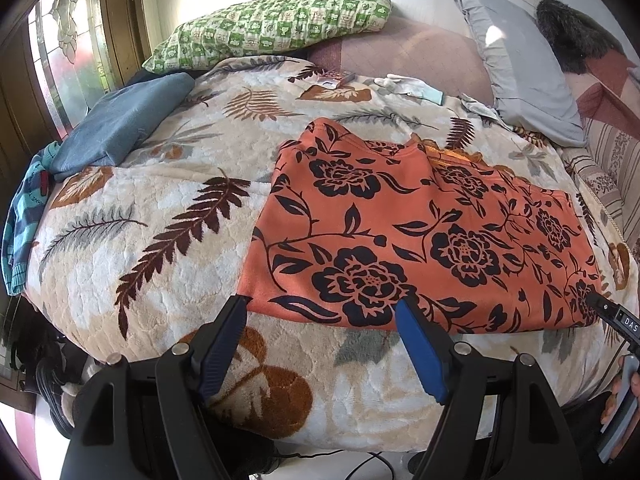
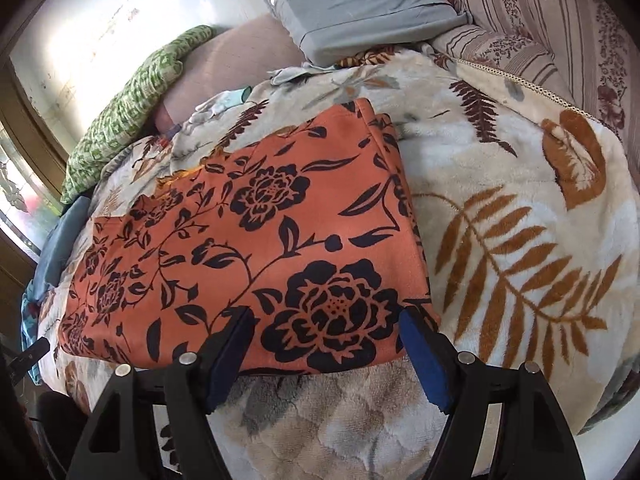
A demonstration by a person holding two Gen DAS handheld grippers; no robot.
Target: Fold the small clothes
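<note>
An orange garment with black flowers lies flat and folded on the leaf-patterned blanket; it also shows in the right wrist view. My left gripper is open and empty at the garment's near left edge, just above the blanket. My right gripper is open and empty, its jaws standing either side of the garment's near right corner. The tip of the right gripper shows at the right edge of the left wrist view.
A folded blue garment and a striped teal one lie at the bed's left edge. A green patterned pillow and a grey pillow lie at the head. White gloves lie beyond the orange garment.
</note>
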